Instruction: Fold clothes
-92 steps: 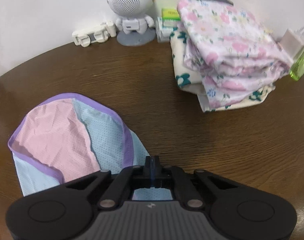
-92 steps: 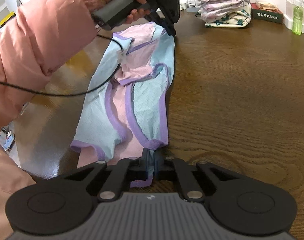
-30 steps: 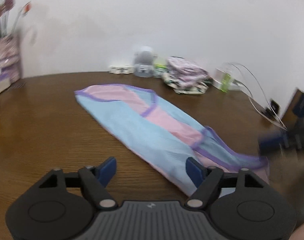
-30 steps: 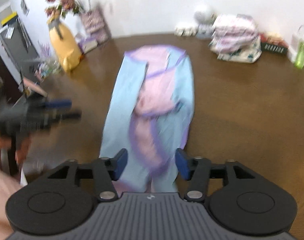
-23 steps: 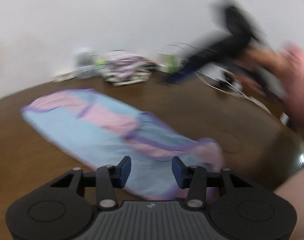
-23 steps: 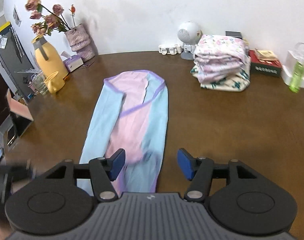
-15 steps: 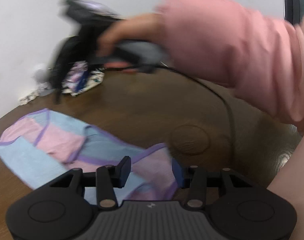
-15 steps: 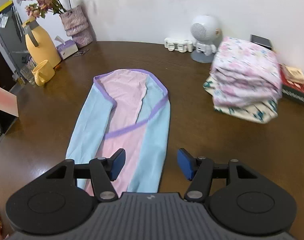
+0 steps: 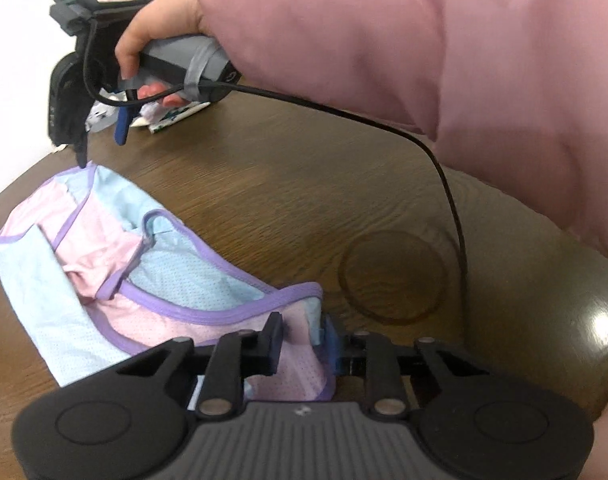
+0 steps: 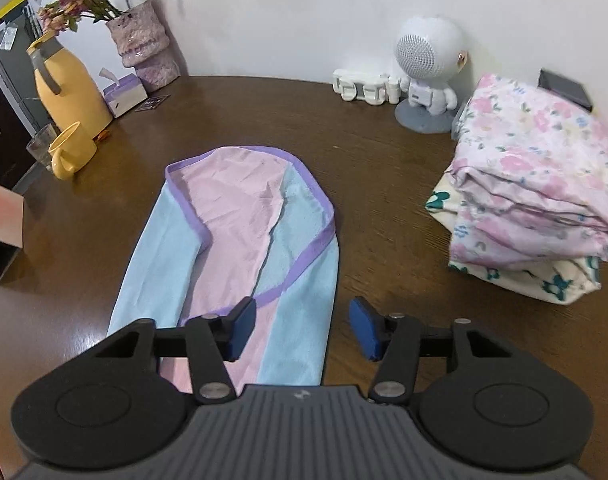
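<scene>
We see the brown wooden table [image 10: 384, 208] running back to the white wall along the top of the right wrist view. Bare wood lies open between the garment and the stack at right, and along the left side toward the yellow things.

We count one pink, blue and purple-trimmed garment [image 10: 239, 240] lying lengthwise in the centre, one stack of folded floral cloths [image 10: 536, 200] at the right, one white round-headed speaker figure [image 10: 424, 72] at upper centre, one yellow jug [image 10: 71, 88] and one yellow cup [image 10: 69, 152] at the left, one vase of dried flowers [image 10: 139, 40] at upper left, and one tissue box [image 10: 123, 94] beside it.

Our right gripper [image 10: 299, 330] stands with jaws wide apart; the garment's right edge runs between them, the left pad over the cloth, the right over bare wood.

In the left wrist view, our left gripper [image 9: 301, 338] has the garment's purple-hemmed near end between its narrowly parted jaws; whether they pinch it we cannot tell. A pink sleeve [image 9: 424, 60] fills the upper right.
</scene>
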Motion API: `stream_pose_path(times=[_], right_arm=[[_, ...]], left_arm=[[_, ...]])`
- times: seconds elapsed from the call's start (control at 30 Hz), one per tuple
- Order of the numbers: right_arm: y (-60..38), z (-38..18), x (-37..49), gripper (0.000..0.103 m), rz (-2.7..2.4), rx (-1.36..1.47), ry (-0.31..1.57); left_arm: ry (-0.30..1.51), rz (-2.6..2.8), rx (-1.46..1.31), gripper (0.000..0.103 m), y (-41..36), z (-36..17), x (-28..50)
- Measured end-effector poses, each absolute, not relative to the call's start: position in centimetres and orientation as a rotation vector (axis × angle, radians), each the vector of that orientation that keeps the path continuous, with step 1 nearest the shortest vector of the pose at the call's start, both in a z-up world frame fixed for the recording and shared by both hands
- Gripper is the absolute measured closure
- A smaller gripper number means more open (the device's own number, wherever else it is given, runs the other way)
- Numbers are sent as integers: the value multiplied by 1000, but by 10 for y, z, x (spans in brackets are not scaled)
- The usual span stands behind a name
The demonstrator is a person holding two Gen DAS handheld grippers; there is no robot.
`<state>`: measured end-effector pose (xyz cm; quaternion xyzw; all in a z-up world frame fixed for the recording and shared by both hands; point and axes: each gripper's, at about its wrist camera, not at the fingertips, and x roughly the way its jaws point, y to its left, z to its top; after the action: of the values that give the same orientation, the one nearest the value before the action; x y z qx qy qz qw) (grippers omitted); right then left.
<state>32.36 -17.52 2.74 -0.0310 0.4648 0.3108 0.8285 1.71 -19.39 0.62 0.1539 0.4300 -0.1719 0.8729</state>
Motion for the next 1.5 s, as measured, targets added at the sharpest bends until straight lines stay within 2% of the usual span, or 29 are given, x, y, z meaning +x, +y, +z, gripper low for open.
stream_pose_path(times=[0.37,0.8,1.17,1.23,1.27,1.3,1.5], right_arm=[[-158,-8,357,74,668,-59,1034],[-177,-14,364,75,695,29,1011],[-167,-13,353,75,681,-55,964],[-163,-13,350,79,669,-94,949],[-162,-13,348,89,663,-111,943],[-162,-14,347,103,664,-112,944],[-165,-13,349,103,668,-28,972]], left_arm=[[906,-294,316,91,-201,7,20],[899,-270,313,91,-202,7,21],[899,-260,323,91,-208,11,17],[899,-263,321,95,-209,13,16],[898,-265,319,98,-209,14,16],[896,-267,317,100,-209,14,16],[846,-275,266,102,-201,26,14]])
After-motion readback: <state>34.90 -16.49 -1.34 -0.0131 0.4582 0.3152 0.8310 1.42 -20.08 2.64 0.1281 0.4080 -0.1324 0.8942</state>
